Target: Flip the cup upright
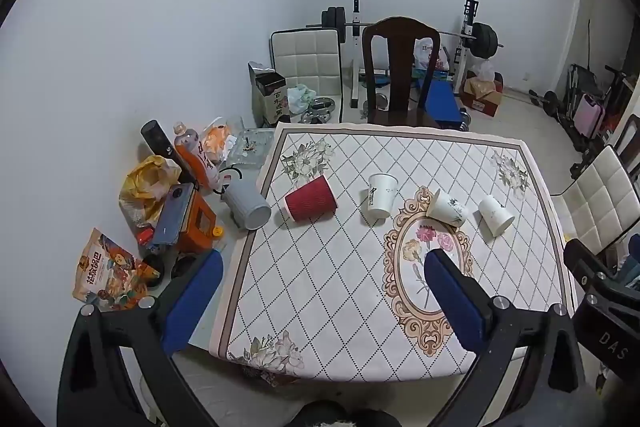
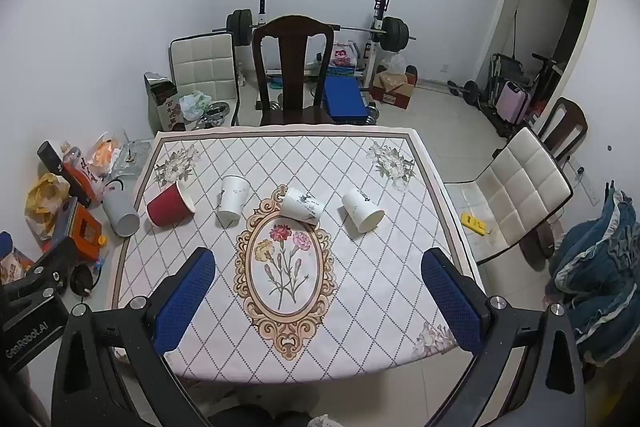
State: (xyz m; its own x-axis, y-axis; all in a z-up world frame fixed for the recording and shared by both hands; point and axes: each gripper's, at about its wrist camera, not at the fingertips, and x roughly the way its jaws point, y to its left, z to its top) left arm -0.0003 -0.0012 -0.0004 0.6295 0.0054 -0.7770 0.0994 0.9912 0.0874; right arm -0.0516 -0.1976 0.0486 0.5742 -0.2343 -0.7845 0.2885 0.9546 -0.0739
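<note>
Several cups lie on their sides in a row across the patterned tablecloth [image 1: 320, 287] [image 2: 360, 287]. From left: a grey cup [image 1: 246, 205] [image 2: 120, 213] at the cloth's left edge, a red ribbed cup [image 1: 311, 198] [image 2: 170, 203], a white cup [image 1: 381, 195] [image 2: 233, 197], a white cup with a dark print [image 1: 447, 207] [image 2: 302, 206], and a white cup [image 1: 496, 215] [image 2: 363, 209]. My left gripper [image 1: 324, 267] is open and empty, well short of the cups. My right gripper [image 2: 318, 265] is open and empty, also near the front.
Snack bags, bottles and an orange box [image 1: 196, 223] crowd the table left of the cloth. A dark wooden chair [image 2: 294, 67] stands at the far side, a white padded chair [image 2: 520, 191] at the right. A barbell rack [image 2: 320, 27] stands behind.
</note>
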